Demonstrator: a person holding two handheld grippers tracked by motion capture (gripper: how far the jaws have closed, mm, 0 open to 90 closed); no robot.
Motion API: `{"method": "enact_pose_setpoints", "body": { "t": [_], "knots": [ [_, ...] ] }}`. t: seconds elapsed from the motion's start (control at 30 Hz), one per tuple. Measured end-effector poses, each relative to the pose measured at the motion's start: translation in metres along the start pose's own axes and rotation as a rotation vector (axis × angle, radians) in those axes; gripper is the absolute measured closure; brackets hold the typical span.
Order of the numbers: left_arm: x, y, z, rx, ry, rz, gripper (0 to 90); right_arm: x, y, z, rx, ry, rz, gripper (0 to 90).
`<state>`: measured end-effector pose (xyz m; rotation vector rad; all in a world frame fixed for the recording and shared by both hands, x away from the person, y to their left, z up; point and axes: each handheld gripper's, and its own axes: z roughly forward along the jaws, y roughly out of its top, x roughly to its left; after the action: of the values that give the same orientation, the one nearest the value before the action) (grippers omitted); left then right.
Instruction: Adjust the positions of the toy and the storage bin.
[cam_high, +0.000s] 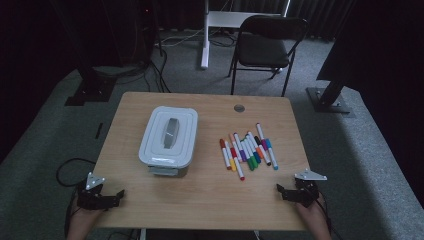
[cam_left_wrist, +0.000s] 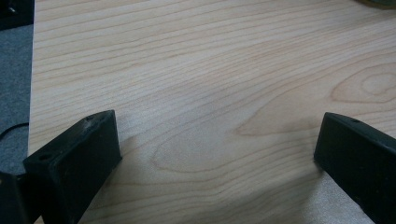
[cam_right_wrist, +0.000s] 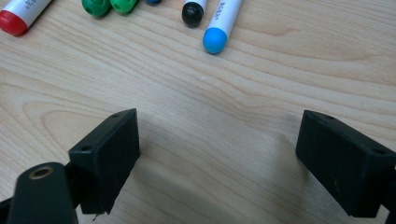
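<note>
A grey-white lidded plastic box (cam_high: 168, 140) with a grey handle on its lid stands left of centre on the wooden table (cam_high: 210, 195). To its right lie several coloured markers (cam_high: 247, 150) in a loose row. My left gripper (cam_high: 112, 196) rests open at the table's front left corner, its jaws wide apart over bare wood (cam_left_wrist: 210, 116). My right gripper (cam_high: 284, 192) rests open at the front right edge with nothing between its jaws. In the right gripper view, the ends of a red marker (cam_right_wrist: 18, 14), green markers (cam_right_wrist: 109, 5), a black one (cam_right_wrist: 192, 13) and a blue one (cam_right_wrist: 215, 39) lie just ahead.
A black folding chair (cam_high: 265, 47) stands beyond the table's far edge, beside a white desk leg (cam_high: 205, 35). Black stand bases (cam_high: 330, 97) sit on the grey carpet at both sides. A round cable hole (cam_high: 239, 107) is near the far edge.
</note>
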<state>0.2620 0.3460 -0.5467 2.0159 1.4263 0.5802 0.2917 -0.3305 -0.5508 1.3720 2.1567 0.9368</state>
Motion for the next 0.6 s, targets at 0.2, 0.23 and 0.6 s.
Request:
{"method": "enact_pose_setpoints", "body": {
  "t": [0.2,0.23,0.6],
  "knots": [
    [-0.0001,0.0,0.0001,-0.002,0.0,-0.001,0.8,-0.0005,-0.002,-0.0021,0.001,0.005,-0.002,13.4],
    [0.0,0.0,0.0001,-0.002,0.0,-0.001,0.8,-0.0006,-0.002,-0.0021,0.001,0.005,-0.001,13.4],
    [-0.0019,0.0015,-0.0002,0.012,-0.005,0.007,0.9,0.0002,-0.0031,-0.0036,0.002,-0.022,0.024,13.6]
  ]
}}
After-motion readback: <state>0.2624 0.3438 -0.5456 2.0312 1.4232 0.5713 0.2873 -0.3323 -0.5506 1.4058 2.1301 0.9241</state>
